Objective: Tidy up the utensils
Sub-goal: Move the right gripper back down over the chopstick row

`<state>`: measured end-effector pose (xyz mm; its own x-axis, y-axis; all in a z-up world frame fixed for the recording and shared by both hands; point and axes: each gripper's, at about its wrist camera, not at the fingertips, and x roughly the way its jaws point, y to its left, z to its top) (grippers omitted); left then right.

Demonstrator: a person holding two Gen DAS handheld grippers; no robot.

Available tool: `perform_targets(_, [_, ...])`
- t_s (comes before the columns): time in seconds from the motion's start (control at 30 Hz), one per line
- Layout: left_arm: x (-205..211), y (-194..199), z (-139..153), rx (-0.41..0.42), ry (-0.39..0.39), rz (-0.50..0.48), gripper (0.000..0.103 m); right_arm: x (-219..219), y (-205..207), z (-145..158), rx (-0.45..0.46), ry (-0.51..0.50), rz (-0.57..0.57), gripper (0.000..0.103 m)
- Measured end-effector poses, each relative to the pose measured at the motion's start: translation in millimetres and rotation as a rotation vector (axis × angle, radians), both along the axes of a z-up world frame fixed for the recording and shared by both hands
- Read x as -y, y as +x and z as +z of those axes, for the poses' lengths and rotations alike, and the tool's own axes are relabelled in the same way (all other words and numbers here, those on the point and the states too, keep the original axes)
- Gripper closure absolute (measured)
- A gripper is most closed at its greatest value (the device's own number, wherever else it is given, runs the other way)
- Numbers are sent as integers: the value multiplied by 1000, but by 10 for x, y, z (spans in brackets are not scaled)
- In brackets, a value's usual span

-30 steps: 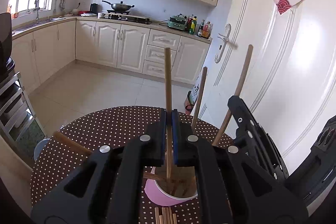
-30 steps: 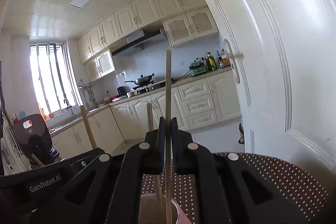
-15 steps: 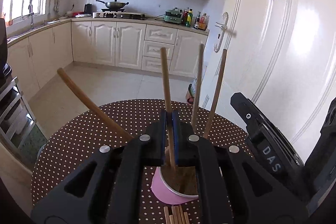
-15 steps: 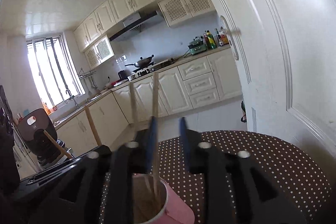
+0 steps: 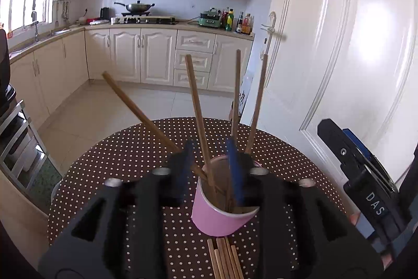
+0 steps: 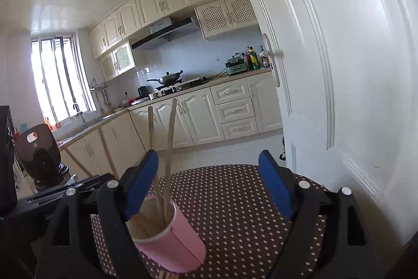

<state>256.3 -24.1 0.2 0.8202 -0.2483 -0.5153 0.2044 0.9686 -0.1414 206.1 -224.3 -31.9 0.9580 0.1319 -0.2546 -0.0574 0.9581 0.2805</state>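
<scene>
- Biggest thing here is the round table (image 5: 135, 148) with a brown polka-dot cloth, parked right next to a white door (image 5: 352, 69), kitchen cabinets in the background.
- Left gripper (image 5: 210, 169) sits low over the table, jaws partway apart and opening. One chopstick (image 5: 198, 117) stands in the gap between the blue pads, but neither pad is pressing on it, so it's loose.
- Right gripper (image 6: 209, 184) is spread wide and opening too. Nothing between its pads but tablecloth; the cup is off by its left finger.
- Pink paper cup (image 5: 219, 211) stands upright on the table just in front of both grippers, and from the left wrist view it's partly between the left gripper's fingers.
- Four wooden chopsticks stand in the cup, fanned out; the leftmost chopstick (image 5: 138, 111) leans hard to the left.
- A little bundle of loose chopsticks (image 5: 224, 258) lies flat on the cloth, right at the near side of the cup.
</scene>
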Motion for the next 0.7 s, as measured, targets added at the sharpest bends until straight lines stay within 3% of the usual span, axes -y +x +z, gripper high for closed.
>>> perform_targets(0.03, [-5,-48,11,15,2,8,53,3,-19,-5,-4,-5,1,26])
perform_targets(0.27, [20,-298,25,65,52,15,53,64,-218,-71,-31,-37,-9,20])
perform_targets(0.53, [30,-459,-23,59,74,7,47,92,-340,-141,-74,-62,-6,9])
perform_targets(0.6, [31,-492,-51,51,82,4,45,96,-352,-173,-105,-72,3,9])
perform_targets(0.7, [4,-532,-117,20,88,7,35,73,-352,-213,-194,-110,1,8])
